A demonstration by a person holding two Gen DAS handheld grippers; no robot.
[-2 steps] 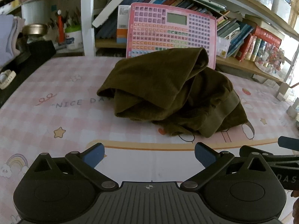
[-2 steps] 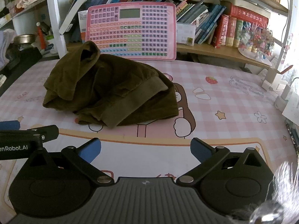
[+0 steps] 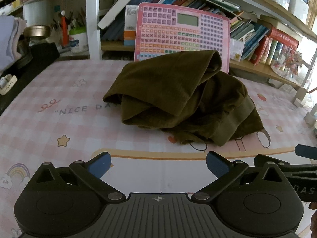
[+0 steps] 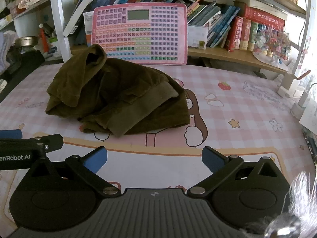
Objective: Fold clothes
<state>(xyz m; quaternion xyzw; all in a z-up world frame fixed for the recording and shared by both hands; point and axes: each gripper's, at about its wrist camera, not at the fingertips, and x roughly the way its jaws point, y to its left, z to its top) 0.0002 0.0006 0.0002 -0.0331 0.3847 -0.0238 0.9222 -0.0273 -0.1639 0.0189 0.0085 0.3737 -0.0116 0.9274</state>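
Observation:
A crumpled olive-brown garment (image 3: pixel 178 97) lies in a heap on the pink checked table mat (image 3: pixel 59 119), with a ribbed hem band showing at its near right side. It also shows in the right wrist view (image 4: pixel 118 95). My left gripper (image 3: pixel 158 165) is open and empty, held above the mat a little short of the garment. My right gripper (image 4: pixel 154 158) is open and empty, also short of the garment, to the right of the left one. Each gripper's blue-tipped fingers show at the edge of the other's view.
A pink button board (image 3: pixel 182 33) leans against the bookshelf (image 4: pixel 237 29) behind the garment. A metal bowl (image 3: pixel 36 30) and a pen cup (image 3: pixel 77 39) stand at the back left. Small boxes and papers (image 4: pixel 301 103) lie at the mat's right edge.

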